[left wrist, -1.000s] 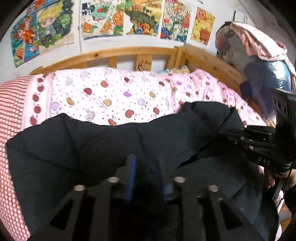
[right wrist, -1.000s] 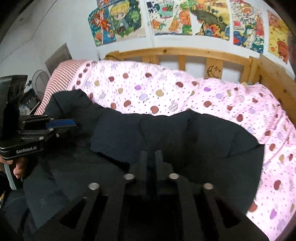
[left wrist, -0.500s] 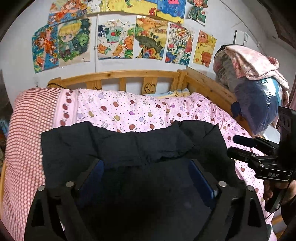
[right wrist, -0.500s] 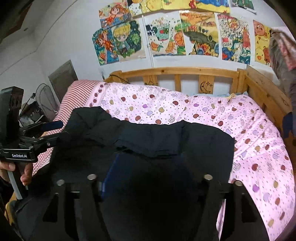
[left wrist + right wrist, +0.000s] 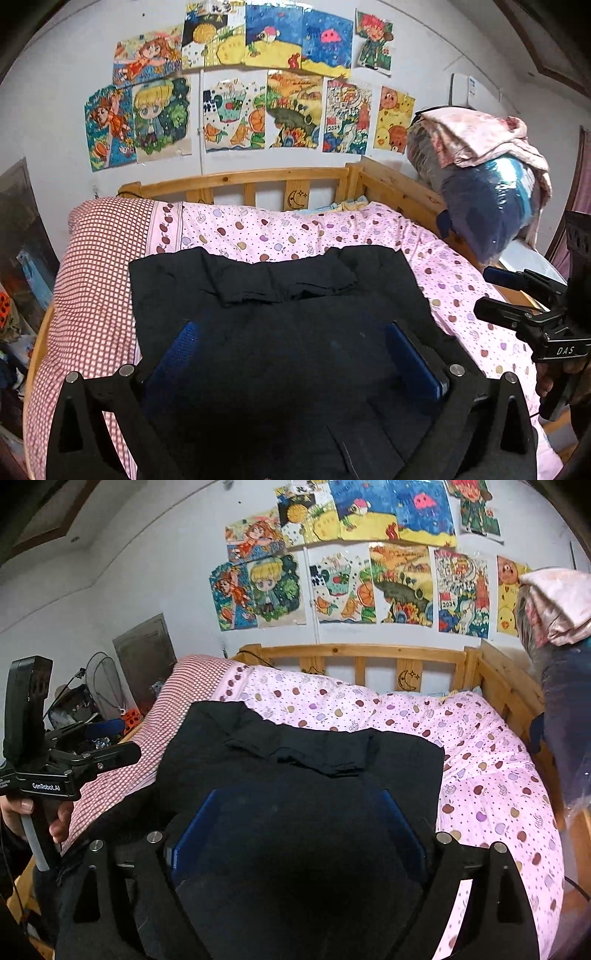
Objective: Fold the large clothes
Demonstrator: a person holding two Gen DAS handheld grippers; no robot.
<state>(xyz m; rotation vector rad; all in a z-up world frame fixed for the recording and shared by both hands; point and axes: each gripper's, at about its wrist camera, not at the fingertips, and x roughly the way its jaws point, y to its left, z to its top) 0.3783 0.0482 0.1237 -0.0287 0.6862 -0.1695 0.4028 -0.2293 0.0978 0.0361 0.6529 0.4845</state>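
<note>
Black jacket (image 5: 280, 332) fills frame center on pink quilt (image 5: 443, 266), partly folded. Left gripper (image 5: 295, 354) and right gripper (image 5: 299, 834) both spread, empty. Looks soft, bulky, floppy; pinch hem corners.

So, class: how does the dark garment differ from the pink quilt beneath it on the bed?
The dark garment is plain; the pink quilt is dotted with apples. The garment covers only the near part of the bed; the quilt spreads to the headboard. The garment shows a folded layer on top; the quilt lies open. Both are soft fabric.
</note>
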